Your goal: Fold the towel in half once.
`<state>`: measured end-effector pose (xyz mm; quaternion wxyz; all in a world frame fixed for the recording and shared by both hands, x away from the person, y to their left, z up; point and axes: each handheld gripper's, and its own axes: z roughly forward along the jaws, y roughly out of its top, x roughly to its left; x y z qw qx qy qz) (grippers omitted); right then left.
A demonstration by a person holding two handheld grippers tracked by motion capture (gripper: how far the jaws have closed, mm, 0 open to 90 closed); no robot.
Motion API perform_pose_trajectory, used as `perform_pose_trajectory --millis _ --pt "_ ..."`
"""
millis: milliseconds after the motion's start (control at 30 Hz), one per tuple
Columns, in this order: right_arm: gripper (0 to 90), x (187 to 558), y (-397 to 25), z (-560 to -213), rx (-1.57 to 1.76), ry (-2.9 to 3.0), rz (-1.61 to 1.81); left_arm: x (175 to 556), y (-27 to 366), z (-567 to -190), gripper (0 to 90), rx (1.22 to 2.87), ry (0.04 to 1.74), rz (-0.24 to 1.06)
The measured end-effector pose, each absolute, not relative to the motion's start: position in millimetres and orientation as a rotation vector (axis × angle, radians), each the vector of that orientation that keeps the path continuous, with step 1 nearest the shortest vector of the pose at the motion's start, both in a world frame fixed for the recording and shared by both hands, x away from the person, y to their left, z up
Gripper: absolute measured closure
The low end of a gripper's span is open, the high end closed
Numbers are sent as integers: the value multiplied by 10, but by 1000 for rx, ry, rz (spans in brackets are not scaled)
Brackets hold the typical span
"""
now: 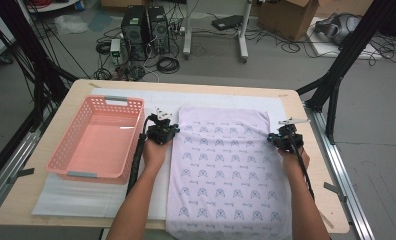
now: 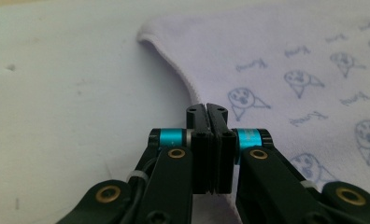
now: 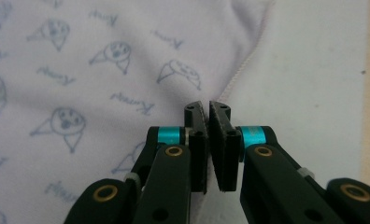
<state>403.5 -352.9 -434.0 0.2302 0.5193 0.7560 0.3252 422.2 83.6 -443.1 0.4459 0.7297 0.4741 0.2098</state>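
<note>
High view: the whole layout is here. A pale lilac printed cloth [image 1: 226, 170] lies flat at centre and lower centre of the frame, on a white mat [image 1: 86, 197] over the tabletop [image 1: 322, 190], its near end hanging past the bottom edge.
Basket: an empty pink basket [image 1: 97, 139] sits at centre left, just beside the left hand.
Hands: the left tongs [image 1: 162, 131] are at the cloth's left hem, the right tongs [image 1: 284, 137] at its right hem, both in the upper half of the cloth.
Left gripper view: close in, the left tongs [image 2: 206, 108] are pressed together at lower centre, and the cloth's stitched edge [image 2: 183, 79] runs down into them. They're pinching the hem.
Right gripper view: the right tongs [image 3: 206, 105] show a hair's gap at the tips, with the pink-stitched hem [image 3: 241, 70] running in between. It's clamped on the cloth edge, with white mat at the right of the frame.
</note>
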Motion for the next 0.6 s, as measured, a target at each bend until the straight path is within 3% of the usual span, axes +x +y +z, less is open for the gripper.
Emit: perform_pose_trajectory --millis 600 --pt "856 3581 -3646 -3988 1353 2074 1089 3897 962 -4052 882 1761 1111 424"
